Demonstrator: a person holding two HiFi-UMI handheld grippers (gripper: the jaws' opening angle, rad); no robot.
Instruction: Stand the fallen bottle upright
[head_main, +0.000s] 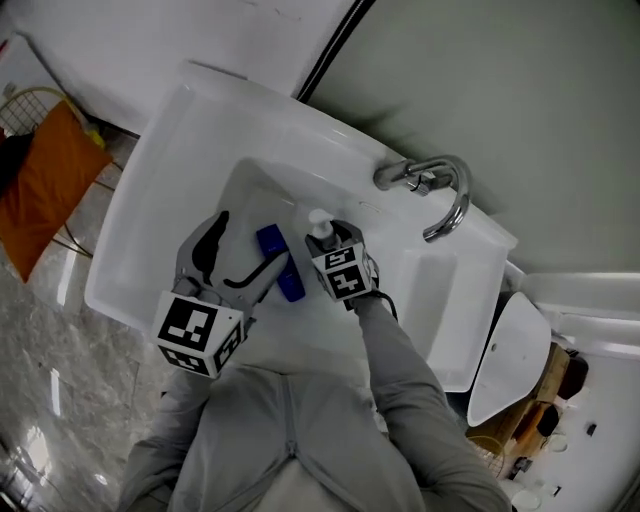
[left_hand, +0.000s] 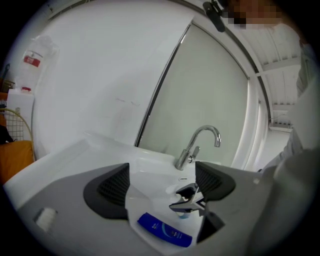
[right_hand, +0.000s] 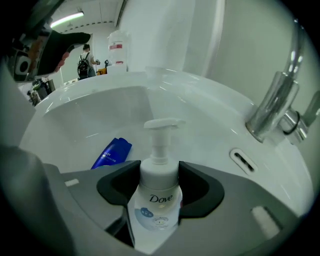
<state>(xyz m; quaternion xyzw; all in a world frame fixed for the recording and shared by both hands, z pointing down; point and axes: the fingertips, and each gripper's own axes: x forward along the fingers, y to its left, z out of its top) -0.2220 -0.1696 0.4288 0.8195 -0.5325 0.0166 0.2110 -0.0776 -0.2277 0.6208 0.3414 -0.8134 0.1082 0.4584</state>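
White pump bottle (right_hand: 156, 202) upright in sink basin (right_hand: 100, 115), clamped by your right gripper (right_hand: 159, 186). Your left gripper (left_hand: 164, 186) spread, empty, over blue tube (left_hand: 165, 230). Risk: release on sloped basin floor, bottle topples; seat it flat first.

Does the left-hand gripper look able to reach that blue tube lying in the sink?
Probably yes: the left gripper is open, the blue tube lies just ahead, nothing between; the right gripper holds the pump bottle alongside.

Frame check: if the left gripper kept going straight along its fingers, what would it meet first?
Probably the blue tube lying in the sink basin, low between the fingers of the open left gripper; the right gripper holding the pump bottle sits just beyond. Depth is unclear.
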